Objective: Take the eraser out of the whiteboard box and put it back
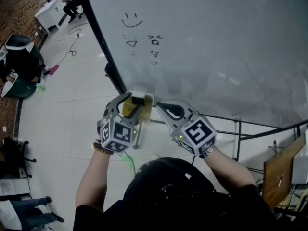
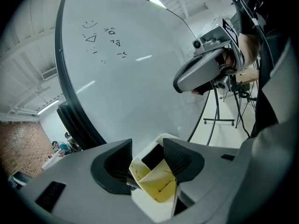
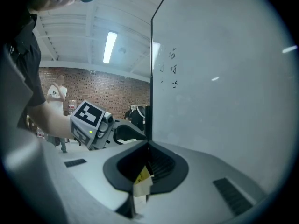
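white-walled whiteboard box (image 1: 148,100) sits at the whiteboard's (image 1: 216,42) lower edge, with open floor (image 1: 72,114) under it. yellow eraser (image 2: 158,181) lies tilted inside the box, black end toward the board. left gripper (image 2: 147,157) jaws stand wide around it. right gripper (image 3: 148,162) jaws are pinched together on the box wall.

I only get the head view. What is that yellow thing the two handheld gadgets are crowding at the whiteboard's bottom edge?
Observer: The left gripper view shows a white box with a yellow flap folded open.
Operator: Anything inside?
Observer: A dark block, probably the eraser, sits in the opening.
Operator: And the right-hand gadget?
Observer: In its own view the right gripper has its fingers shut on the flap's thin edge.
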A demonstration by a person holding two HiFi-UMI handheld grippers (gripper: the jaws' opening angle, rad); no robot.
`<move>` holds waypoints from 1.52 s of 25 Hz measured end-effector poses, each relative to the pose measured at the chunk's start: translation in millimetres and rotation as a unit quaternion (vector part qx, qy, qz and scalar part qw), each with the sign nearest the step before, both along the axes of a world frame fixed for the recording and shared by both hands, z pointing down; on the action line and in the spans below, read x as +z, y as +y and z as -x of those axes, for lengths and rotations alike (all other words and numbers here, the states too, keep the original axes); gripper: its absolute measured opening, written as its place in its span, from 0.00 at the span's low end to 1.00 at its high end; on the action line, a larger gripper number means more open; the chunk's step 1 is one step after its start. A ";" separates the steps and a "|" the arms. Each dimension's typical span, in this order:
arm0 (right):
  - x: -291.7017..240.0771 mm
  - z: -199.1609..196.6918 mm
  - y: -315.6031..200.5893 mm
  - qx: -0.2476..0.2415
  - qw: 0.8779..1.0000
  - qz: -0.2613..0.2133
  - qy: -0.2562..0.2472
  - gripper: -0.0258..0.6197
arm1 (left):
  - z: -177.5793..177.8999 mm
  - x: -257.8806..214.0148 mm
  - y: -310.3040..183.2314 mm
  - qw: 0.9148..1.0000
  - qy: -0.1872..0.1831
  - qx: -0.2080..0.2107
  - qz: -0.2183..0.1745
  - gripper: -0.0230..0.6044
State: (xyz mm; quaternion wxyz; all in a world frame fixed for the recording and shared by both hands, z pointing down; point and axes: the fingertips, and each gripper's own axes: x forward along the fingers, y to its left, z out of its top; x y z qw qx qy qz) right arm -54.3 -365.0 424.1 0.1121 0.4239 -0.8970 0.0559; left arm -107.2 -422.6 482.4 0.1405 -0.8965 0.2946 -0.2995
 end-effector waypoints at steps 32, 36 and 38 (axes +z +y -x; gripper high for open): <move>-10.9 -40.4 120.2 -0.081 0.997 -0.007 -0.012 0.08 | -22.6 -28.2 128.7 0.990 0.053 -0.130 0.004 0.32; -13.3 -51.1 139.0 -0.088 0.996 -0.009 -0.011 0.08 | -30.1 -31.1 151.5 0.986 0.071 -0.152 0.011 0.32; -13.6 -55.6 148.0 -0.092 0.996 -0.009 -0.010 0.08 | -33.3 -33.6 162.1 0.982 0.084 -0.166 0.015 0.30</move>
